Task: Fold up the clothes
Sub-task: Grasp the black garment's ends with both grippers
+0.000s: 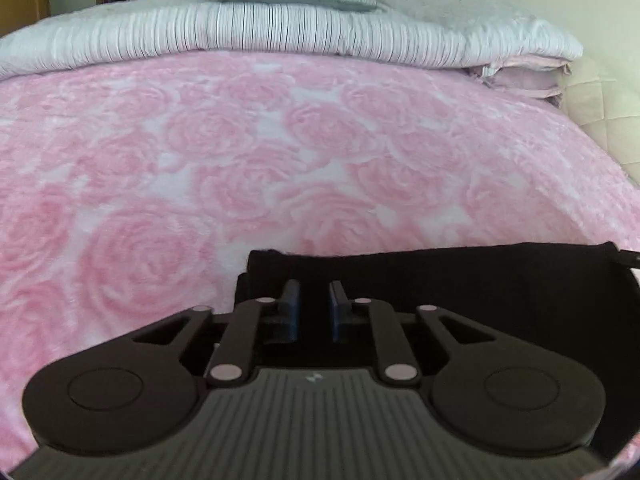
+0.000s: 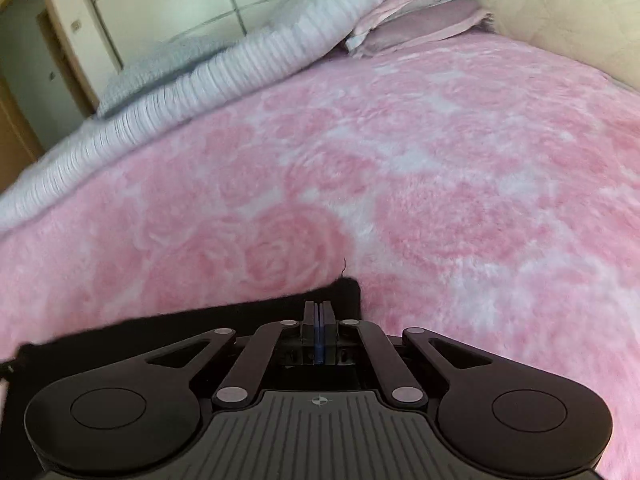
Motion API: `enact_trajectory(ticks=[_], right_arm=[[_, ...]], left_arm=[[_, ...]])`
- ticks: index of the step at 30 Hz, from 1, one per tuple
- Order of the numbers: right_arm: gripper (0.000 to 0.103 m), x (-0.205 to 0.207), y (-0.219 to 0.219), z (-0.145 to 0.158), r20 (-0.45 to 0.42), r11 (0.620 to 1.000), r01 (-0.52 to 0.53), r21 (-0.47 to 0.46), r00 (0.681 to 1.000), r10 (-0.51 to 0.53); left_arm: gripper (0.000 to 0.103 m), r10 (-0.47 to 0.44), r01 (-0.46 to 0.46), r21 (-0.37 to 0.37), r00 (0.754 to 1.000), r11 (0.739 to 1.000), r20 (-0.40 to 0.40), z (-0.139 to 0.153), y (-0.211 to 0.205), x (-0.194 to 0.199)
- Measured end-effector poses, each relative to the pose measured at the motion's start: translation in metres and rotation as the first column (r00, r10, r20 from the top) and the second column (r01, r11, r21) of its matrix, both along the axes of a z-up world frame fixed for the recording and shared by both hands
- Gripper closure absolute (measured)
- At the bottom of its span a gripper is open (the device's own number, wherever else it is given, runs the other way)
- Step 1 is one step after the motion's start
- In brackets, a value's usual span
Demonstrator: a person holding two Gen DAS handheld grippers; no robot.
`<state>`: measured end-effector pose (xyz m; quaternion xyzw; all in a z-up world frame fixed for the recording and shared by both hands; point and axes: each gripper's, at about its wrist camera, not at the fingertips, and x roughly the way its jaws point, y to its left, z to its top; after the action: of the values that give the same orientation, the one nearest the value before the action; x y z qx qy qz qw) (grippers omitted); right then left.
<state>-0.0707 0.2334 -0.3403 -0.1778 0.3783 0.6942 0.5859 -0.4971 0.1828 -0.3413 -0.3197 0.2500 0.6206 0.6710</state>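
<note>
1. We find one black garment lying on the pink rose-patterned blanket, already reduced to a narrow band with a straight far edge; how many layers it holds we cannot tell.
2. We judge the fold well advanced. Any last fold or smoothing is still to come, and no stack of finished clothes is in sight.
3. Our left gripper sits over the band's left end, jaws slightly parted with only dark cloth visible beneath the gap; we see no pinch.
4. Our right gripper is fully clenched at the band's right corner. Whether any cloth is caught between the pads, we cannot tell.
</note>
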Motion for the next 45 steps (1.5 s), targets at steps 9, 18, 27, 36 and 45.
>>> enact_trajectory(ticks=[9,18,27,36,45], right_arm=[[0.021,0.035,-0.165,0.007,-0.451,0.996,0.043,-0.084,0.890,-0.076],[0.021,0.053,-0.214,-0.050,-0.661,0.920,0.269,-0.283,0.641,-0.391],[0.033,0.044,-0.183,-0.054,-0.643,0.870,0.397,-0.294,0.591,-0.487],[0.068,0.029,-0.169,-0.065,-0.600,0.876,0.411,-0.254,0.643,-0.476],[0.082,-0.135,-0.179,0.038,0.415,0.934,-0.135,0.332,0.910,-0.015]], left_arm=[[0.083,-0.036,0.040,-0.031,0.991,0.999,0.131,0.025,-0.128,0.013],[0.083,0.017,-0.008,-0.040,0.977,0.999,0.212,0.028,-0.173,0.013],[0.081,0.042,-0.028,-0.074,0.979,0.997,0.199,0.007,-0.159,0.015],[0.081,0.050,-0.026,-0.094,0.963,0.995,0.264,-0.006,-0.150,-0.001],[0.084,0.083,-0.039,-0.113,0.905,0.993,0.417,-0.014,-0.155,-0.030]])
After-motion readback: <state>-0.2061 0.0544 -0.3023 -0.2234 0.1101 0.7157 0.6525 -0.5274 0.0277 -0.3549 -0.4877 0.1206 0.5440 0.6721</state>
